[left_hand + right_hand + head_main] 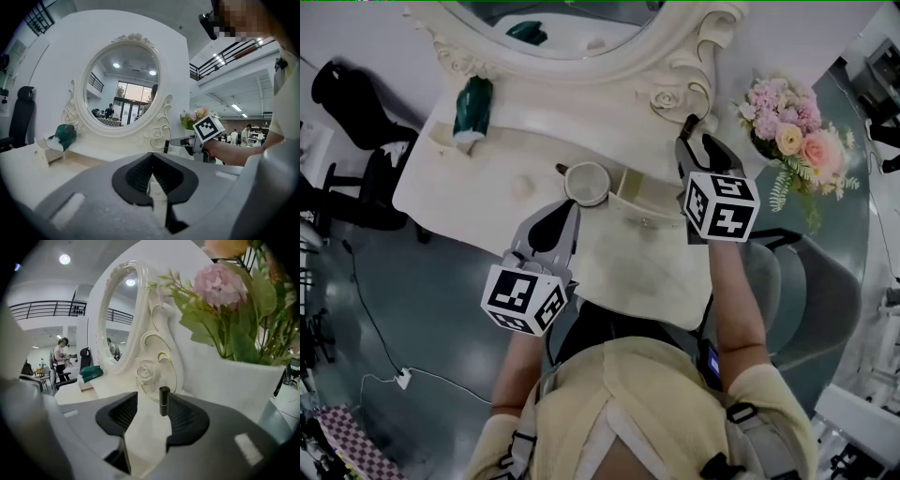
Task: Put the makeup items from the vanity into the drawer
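Right gripper (150,403), jaws spread and nothing yet grasped, is seen at lower centre of its own view. The lipstick tube (164,401) is stood upright on the vanity between them, nearer the right-hand pad. Left gripper (151,164), clenched empty, is held farther off.

No readable text, labels, brands or numbers anywhere in view.
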